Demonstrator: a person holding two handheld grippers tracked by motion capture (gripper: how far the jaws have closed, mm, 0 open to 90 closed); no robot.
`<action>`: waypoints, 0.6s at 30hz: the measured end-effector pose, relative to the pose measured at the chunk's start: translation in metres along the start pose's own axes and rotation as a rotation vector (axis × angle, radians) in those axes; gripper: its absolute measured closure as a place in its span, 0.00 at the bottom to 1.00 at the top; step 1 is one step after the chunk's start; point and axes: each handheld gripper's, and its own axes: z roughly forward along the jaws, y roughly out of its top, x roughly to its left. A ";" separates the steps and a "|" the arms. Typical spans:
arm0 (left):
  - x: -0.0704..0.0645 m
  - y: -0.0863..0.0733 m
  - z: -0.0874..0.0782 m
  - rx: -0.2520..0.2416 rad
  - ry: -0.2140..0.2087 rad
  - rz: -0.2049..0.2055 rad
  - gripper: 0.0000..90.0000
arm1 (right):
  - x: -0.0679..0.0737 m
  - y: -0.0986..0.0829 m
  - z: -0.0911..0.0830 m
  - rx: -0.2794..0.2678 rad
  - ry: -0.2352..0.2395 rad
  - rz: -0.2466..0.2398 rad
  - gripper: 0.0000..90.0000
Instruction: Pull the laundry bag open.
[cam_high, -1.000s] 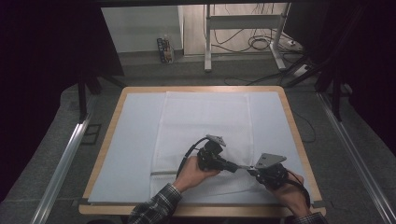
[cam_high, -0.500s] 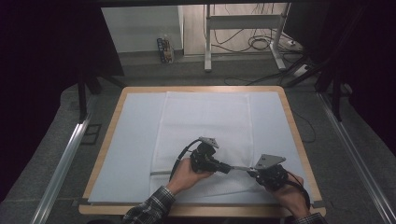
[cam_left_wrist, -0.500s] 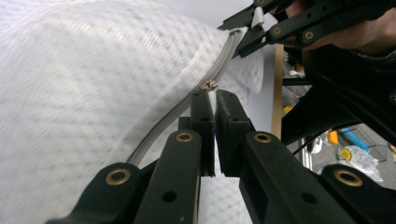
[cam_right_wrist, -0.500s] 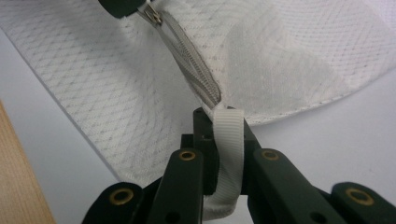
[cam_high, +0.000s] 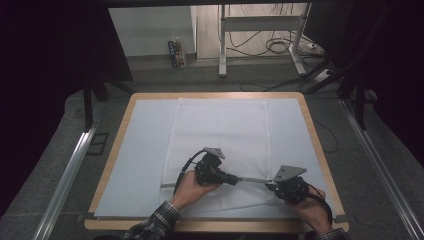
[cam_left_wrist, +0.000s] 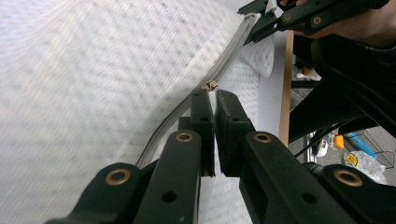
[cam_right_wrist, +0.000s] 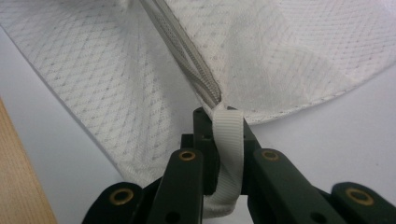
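Grey zipper (cam_high: 252, 180) stretched sideways between left tongs (cam_high: 234, 178), right tongs (cam_high: 270, 183)

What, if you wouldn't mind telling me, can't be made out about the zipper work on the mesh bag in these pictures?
- Zipper pull, left gripper view: tiny, right at the left tongs; whether they pinch it can't be told.
- Mesh bag, high view: its near edge is covered by the hands.
- Ribbon loop, right gripper view: its lower end goes behind the right tongs.
- Zipper teeth, left gripper view: too blurred to tell open from closed.
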 end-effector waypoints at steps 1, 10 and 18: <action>0.000 0.000 0.000 0.000 0.000 0.000 0.97 | 0.000 0.000 0.000 0.000 0.000 0.000 0.94; 0.003 -0.014 -0.013 -0.012 0.022 -0.020 0.97 | 0.000 -0.001 0.002 0.007 0.005 0.007 0.94; 0.002 -0.018 -0.017 -0.024 0.027 -0.016 0.97 | 0.000 -0.001 0.002 0.004 0.005 0.014 0.94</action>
